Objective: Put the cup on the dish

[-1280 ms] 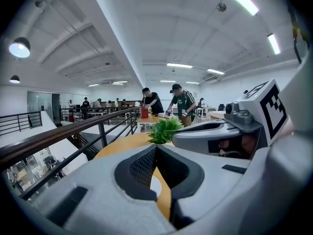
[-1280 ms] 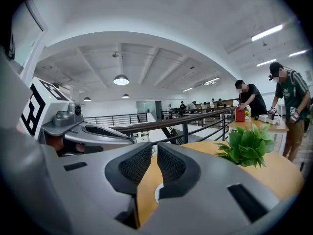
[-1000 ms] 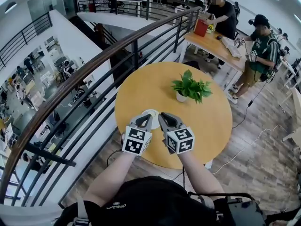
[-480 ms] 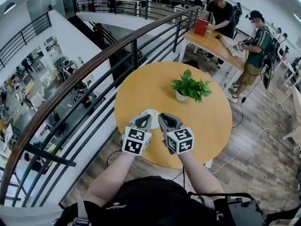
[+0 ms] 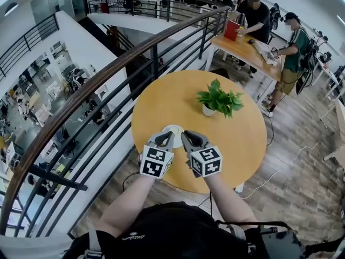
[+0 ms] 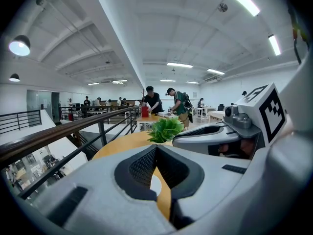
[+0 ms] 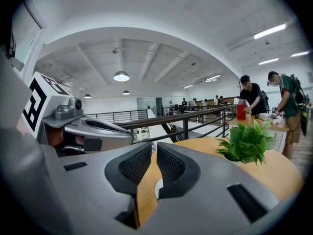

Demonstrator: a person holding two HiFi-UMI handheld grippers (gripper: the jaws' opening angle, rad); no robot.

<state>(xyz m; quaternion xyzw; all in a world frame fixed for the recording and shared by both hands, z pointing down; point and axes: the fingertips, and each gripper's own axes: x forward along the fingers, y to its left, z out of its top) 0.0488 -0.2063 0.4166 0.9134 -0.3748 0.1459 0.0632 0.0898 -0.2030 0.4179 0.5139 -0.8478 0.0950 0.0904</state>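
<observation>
Claws number two: left claw (image 5: 168,134) and right claw (image 5: 186,134), both closed, empty, above one round tabletop (image 5: 161,96). One white dish (image 5: 174,128) lies just ahead of their tips; one potted plant (image 5: 218,100) stands beyond.

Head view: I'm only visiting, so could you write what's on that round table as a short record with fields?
Table: round light-wood table, next to a railing.
Plant: green leafy plant in a small white pot, upright, on the table's far half.
Crockery: white round piece just ahead of the jaw tips; cup or dish, cannot tell.
Left hand-held gripper: jaws together, nothing held.
Right hand-held gripper: jaws together, nothing held.
Background: people at a long wooden table.
</observation>
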